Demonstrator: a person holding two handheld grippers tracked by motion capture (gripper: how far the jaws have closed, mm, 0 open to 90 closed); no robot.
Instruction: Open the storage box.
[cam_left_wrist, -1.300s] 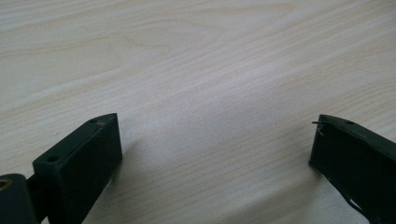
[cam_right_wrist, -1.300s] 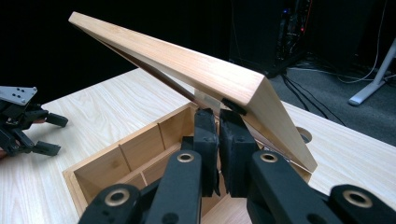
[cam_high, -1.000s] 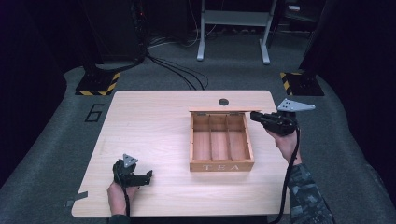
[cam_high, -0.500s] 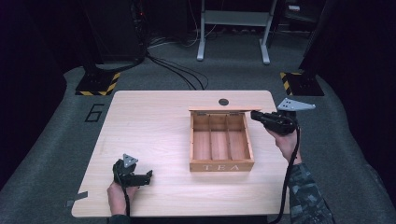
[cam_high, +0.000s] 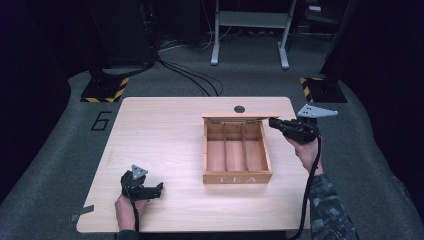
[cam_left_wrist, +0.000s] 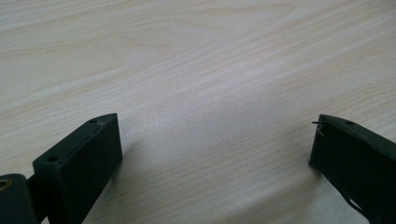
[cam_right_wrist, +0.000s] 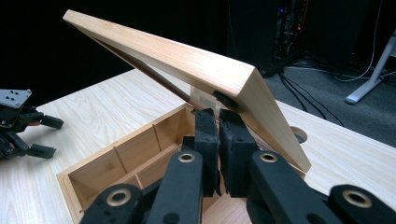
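Observation:
A wooden tea box (cam_high: 237, 178) with three bare compartments stands right of the table's middle, its lid (cam_high: 232, 116) raised on the far side. My right gripper (cam_high: 272, 121) is at the lid's right end. In the right gripper view its jaws (cam_right_wrist: 218, 114) are shut together with nothing between them, their tips just under the edge of the tilted lid (cam_right_wrist: 187, 60), above the box (cam_right_wrist: 135, 154). My left gripper (cam_high: 159, 190) rests on the table near the front left. It stands open (cam_left_wrist: 215, 126) over bare wood, and appears across the table as the left gripper (cam_right_wrist: 52, 136).
The light wood table (cam_high: 165, 130) has a round cable hole (cam_high: 239, 109) behind the box. Beyond it lie grey floor, black cables (cam_high: 190, 80), a white stand's legs (cam_high: 250, 30) and hazard-striped blocks (cam_high: 105, 90).

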